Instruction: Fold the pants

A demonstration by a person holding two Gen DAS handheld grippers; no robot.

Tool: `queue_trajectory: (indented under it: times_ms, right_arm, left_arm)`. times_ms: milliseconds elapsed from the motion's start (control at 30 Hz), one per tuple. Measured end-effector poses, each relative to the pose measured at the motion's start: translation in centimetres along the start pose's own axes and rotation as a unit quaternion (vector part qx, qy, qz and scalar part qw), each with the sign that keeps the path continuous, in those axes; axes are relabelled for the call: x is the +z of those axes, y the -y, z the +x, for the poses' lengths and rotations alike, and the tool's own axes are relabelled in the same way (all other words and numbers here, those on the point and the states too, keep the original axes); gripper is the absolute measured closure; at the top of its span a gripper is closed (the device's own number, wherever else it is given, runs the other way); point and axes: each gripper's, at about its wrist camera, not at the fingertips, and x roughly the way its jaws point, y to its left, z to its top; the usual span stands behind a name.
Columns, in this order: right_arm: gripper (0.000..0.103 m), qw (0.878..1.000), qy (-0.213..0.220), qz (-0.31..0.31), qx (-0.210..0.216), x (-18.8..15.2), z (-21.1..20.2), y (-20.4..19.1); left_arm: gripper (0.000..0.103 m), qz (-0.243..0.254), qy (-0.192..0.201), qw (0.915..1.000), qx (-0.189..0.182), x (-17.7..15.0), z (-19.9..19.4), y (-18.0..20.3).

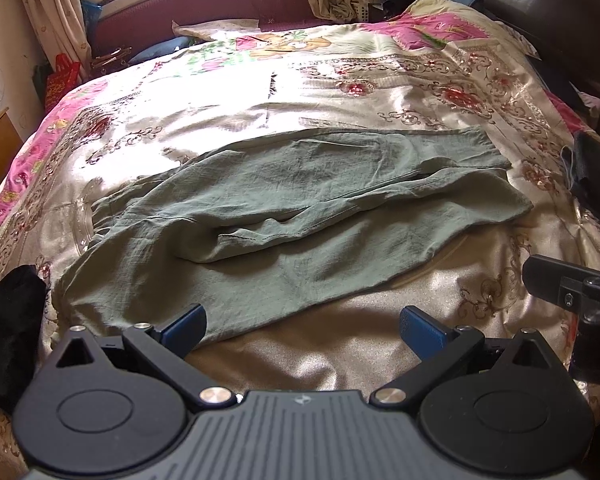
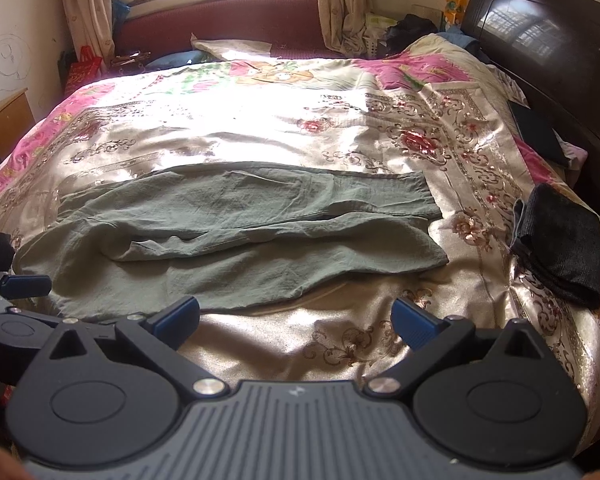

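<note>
Green-grey pants (image 1: 284, 216) lie spread across the flowered bedspread (image 1: 340, 92), waist to the left, both leg ends to the right, one leg partly over the other. My left gripper (image 1: 302, 326) hovers open at the pants' near edge, its left finger over the hem, nothing held. In the right wrist view the same pants (image 2: 236, 232) lie ahead and to the left. My right gripper (image 2: 296, 320) is open above bare bedspread (image 2: 340, 344), just short of the near leg. The left gripper (image 2: 24, 284) shows at that view's left edge, and the right gripper (image 1: 560, 288) at the left view's right edge.
A folded black garment (image 2: 560, 240) lies on the bed to the right of the pants. Another dark cloth (image 1: 8, 320) sits at the near left. A dark headboard (image 2: 540, 40) stands at the right, a maroon bench (image 2: 220, 20) and window behind, a wooden stand (image 2: 4, 124) at left.
</note>
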Motion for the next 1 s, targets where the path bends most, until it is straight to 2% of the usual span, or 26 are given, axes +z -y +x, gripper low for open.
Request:
queue_trajectory:
  times_ms: [1000]
  right_arm:
    - [0.002,1.000,-0.019,0.006,0.015,-0.3,1.6,-1.5]
  left_arm:
    - [0.000,0.025,-0.018,0.9995,-0.003,-0.7,1.2,-0.6]
